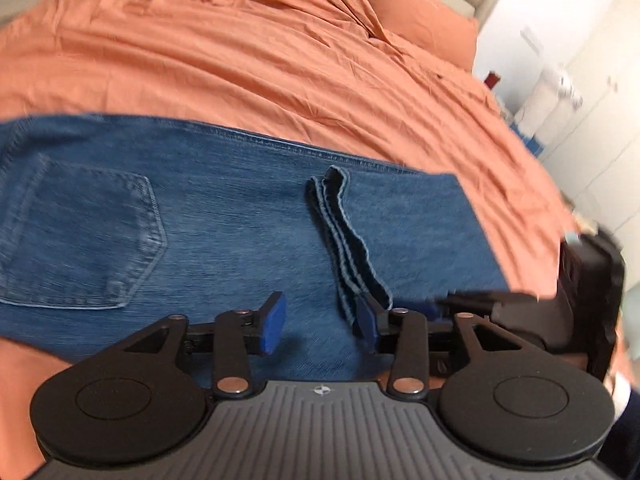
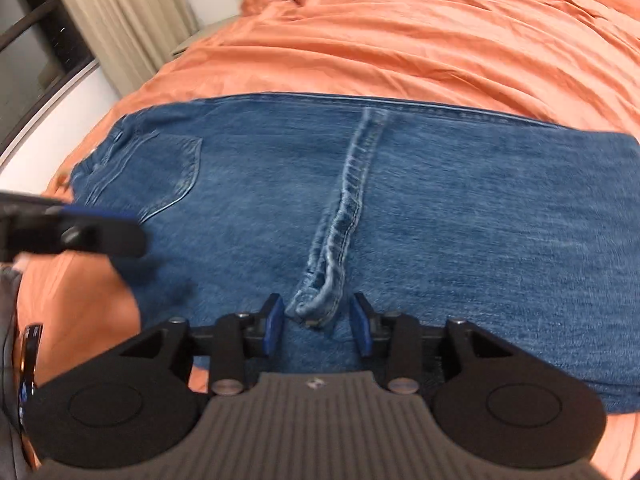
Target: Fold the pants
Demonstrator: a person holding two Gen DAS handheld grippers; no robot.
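Observation:
Blue jeans (image 1: 224,216) lie folded on the orange bed, back pocket (image 1: 84,236) at the left, leg hems (image 1: 344,236) laid across the middle. My left gripper (image 1: 320,322) is open just above the denim, its right pad beside the near end of the hems. In the right wrist view the jeans (image 2: 460,216) fill the middle, with the hems (image 2: 340,224) running toward me. My right gripper (image 2: 318,324) is open, its pads on either side of the near hem end without closing on it. The left gripper (image 2: 72,228) shows at the left edge there.
The orange duvet (image 1: 240,60) covers the bed, with a pillow (image 1: 416,16) at the far right. White cabinets (image 1: 580,92) stand beyond the bed's right side. Beige curtains (image 2: 120,12) and a dark window hang at the far left in the right wrist view.

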